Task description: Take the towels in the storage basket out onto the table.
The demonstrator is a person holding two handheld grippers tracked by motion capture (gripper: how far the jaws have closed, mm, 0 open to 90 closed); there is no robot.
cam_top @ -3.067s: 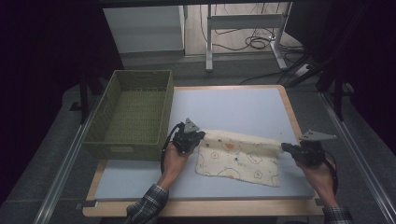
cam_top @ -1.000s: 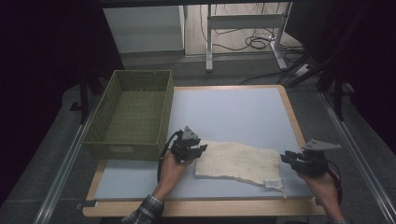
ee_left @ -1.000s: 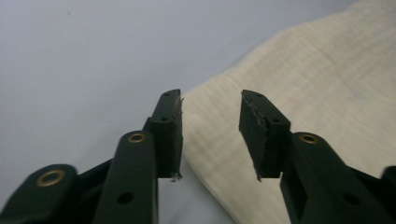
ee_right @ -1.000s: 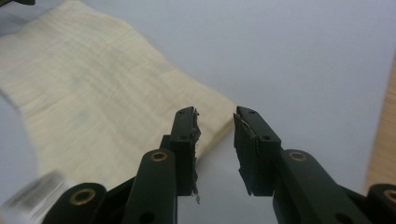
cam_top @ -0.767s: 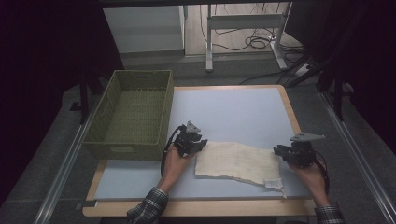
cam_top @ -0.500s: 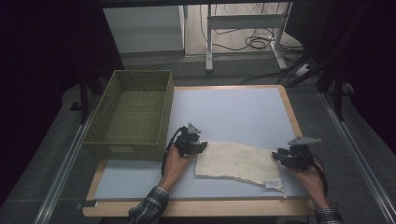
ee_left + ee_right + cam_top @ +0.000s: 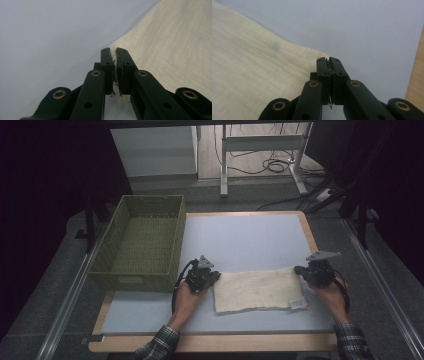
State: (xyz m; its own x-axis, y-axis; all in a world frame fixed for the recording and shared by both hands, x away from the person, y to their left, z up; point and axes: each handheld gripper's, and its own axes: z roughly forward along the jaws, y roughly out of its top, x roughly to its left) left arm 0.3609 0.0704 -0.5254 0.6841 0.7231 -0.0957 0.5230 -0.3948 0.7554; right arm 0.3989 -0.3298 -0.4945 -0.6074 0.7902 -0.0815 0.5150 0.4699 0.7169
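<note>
Two corners pinched, the fold is ready to begin

Two grippers hold the cream cloth (image 7: 258,290) at its far corners. The cloth lies flat on the pale blue table mat (image 7: 245,237), to the right of the green basket (image 7: 141,240) and nearer to the person than the basket's middle. Its plain side faces up, and a small label shows at the near right corner.

The left gripper (image 7: 207,275) sits just right of the basket's near right corner. Its jaws have just been closing, and in the left gripper view they are pressed together on the cloth's edge, with a thin line of fabric between the pads (image 7: 110,65). The right gripper (image 7: 306,271) is well apart from the basket, at the cloth's far right corner. Its jaws have also just been closing, and in the right gripper view they pinch the tip of that corner (image 7: 328,63).

I judge that the step in hand is the grasp before a fold: both far corners are taken, and the cloth is not yet lifted from the mat.

The next move probably calls for both hands to rise together a little and carry the far edge toward the person, until it lies over the near edge. The two hands should go at the same speed, so the cloth stays straight and does not twist. The pinch on each side is thin, so a fast pull could let a corner slip out. The basket stands empty beside the cloth, probably the place for it once folded.
</note>
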